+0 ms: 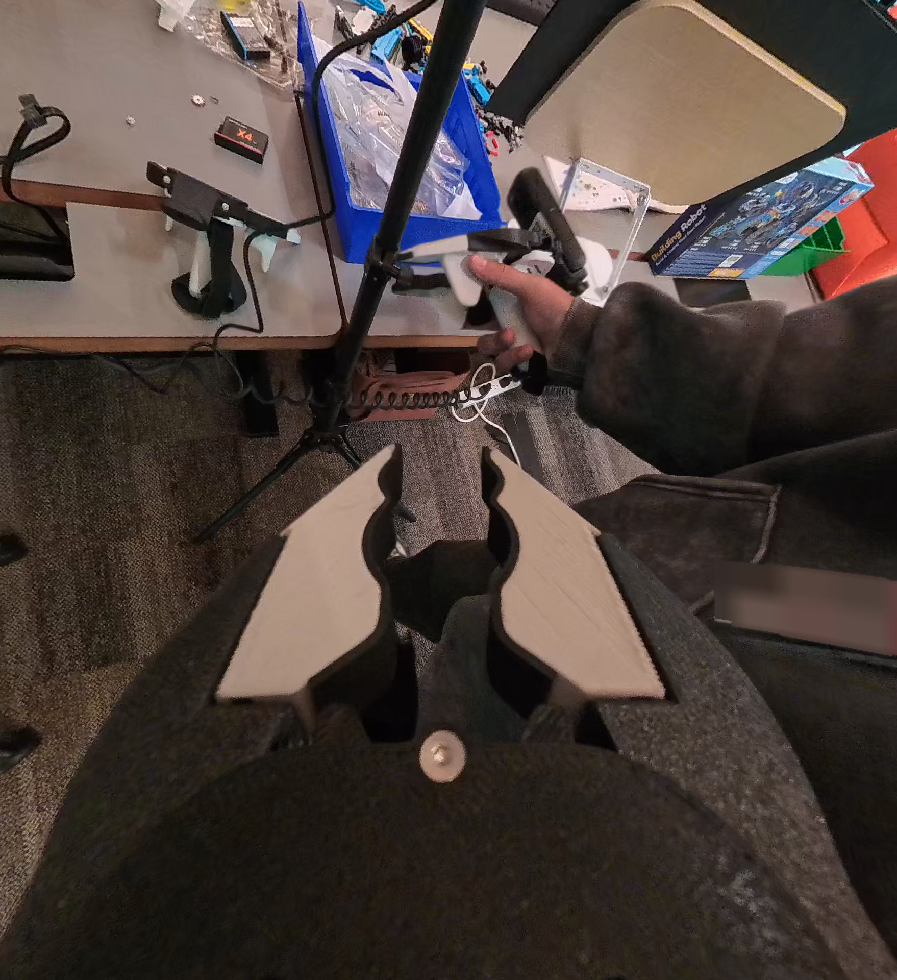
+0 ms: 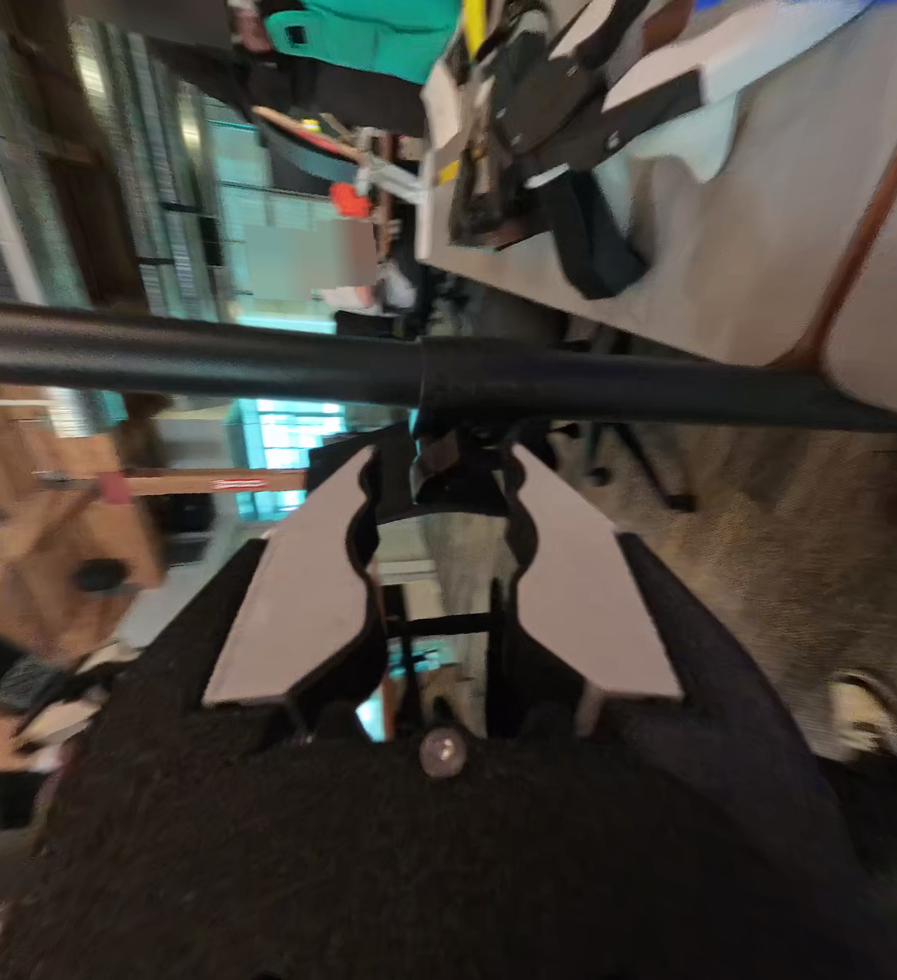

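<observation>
The left claw point(image 1: 440, 458) was held over the carpet point(image 1: 91, 557), its jaws parted with nothing between them. Beyond it a black pole point(image 1: 409, 175) on a tripod base rose in front of the bench point(image 1: 117, 297). On the bench were noted a blue bin point(image 1: 467, 138), a small black box point(image 1: 241, 139), a spare gripper point(image 1: 213, 233) on the left and a printed carton point(image 1: 759, 228) on the right. A hand point(image 1: 526, 302) was seen holding the right claw point(image 1: 425, 249) against the pole's clamp. In the right wrist view the right claw point(image 2: 441, 461) stood parted around the black clamp knob point(image 2: 457, 477) under the pole point(image 2: 223, 355); contact could not be told, the view being blurred. The bench point(image 2: 727, 276) lay far right.
</observation>
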A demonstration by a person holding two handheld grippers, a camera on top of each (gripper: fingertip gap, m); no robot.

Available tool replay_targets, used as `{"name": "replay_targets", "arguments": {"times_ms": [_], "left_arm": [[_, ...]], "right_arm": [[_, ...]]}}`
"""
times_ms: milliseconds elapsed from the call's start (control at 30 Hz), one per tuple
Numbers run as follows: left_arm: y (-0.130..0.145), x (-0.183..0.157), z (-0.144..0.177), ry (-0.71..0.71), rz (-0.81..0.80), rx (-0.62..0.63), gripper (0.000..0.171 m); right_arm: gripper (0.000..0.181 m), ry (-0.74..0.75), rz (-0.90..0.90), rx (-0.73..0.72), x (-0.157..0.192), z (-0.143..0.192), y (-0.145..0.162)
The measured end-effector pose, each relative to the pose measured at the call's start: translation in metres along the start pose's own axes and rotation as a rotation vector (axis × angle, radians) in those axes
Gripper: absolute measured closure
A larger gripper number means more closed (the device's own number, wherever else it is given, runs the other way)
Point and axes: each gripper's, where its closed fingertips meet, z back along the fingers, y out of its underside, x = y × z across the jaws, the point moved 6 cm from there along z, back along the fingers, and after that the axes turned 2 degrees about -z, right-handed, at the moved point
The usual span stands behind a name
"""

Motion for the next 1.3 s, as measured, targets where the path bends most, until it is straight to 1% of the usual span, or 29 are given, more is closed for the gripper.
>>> {"name": "replay_targets", "arguments": {"times_ms": [33,67,133,233,333,400,467,567,767,900,933,1033,1133,1200,1233,1300], "left_arm": [[-0.001,-0.002,-0.001,-0.002,-0.002,0.002,0.143],[-0.003,-0.004,-0.003,-0.004,-0.007,0.005,0.143],[-0.005,-0.008,-0.006,-0.007,-0.011,0.011,0.143],[-0.006,-0.013,-0.012,-0.003,-0.006,0.023,0.143],[-0.009,-0.019,-0.019,-0.003,-0.016,0.034,0.143],[-0.01,-0.023,-0.024,-0.002,-0.023,0.041,0.143],[-0.011,-0.027,-0.028,-0.005,-0.029,0.048,0.143],[-0.013,-0.032,-0.033,-0.015,-0.03,0.047,0.143],[-0.016,-0.042,-0.043,-0.014,-0.021,0.026,0.145],[-0.022,-0.045,-0.048,-0.011,-0.033,0.013,0.146],[-0.023,-0.045,-0.049,-0.012,-0.035,0.009,0.147],[-0.026,-0.045,-0.05,-0.019,-0.036,-0.004,0.147],[-0.027,-0.043,-0.048,-0.026,-0.024,-0.024,0.147],[-0.026,-0.042,-0.047,-0.028,-0.017,-0.027,0.147],[-0.025,-0.042,-0.046,-0.03,-0.018,-0.026,0.147],[-0.024,-0.041,-0.044,-0.033,-0.017,-0.025,0.147]], "right_arm": [[0.15,-0.085,-0.058,0.025,0.001,-0.002,0.0],[0.155,-0.153,-0.105,0.055,0.001,-0.003,0.0],[0.166,-0.165,-0.108,0.115,-0.005,-0.004,0.0],[0.165,-0.165,-0.049,0.236,-0.004,-0.005,-0.006],[0.164,-0.143,-0.004,0.414,-0.002,-0.007,-0.011],[0.163,-0.121,0.062,0.518,-0.001,-0.009,-0.015],[0.163,-0.095,0.104,0.589,0.0,-0.011,-0.018],[0.161,-0.011,0.25,0.659,0.006,-0.011,-0.019],[0.16,0.122,0.38,0.658,0.012,-0.011,-0.017],[0.164,0.313,0.582,0.703,0.02,-0.013,-0.017],[0.165,0.358,0.619,0.693,0.022,-0.014,-0.016],[0.165,0.48,0.732,0.609,0.027,-0.014,-0.01],[0.165,0.577,0.853,0.515,0.029,-0.014,-0.003],[0.164,0.623,0.902,0.456,0.03,-0.015,0.0],[0.165,0.628,0.889,0.431,0.029,-0.015,0.001],[0.166,0.585,0.81,0.398,0.028,-0.014,0.0]]}}
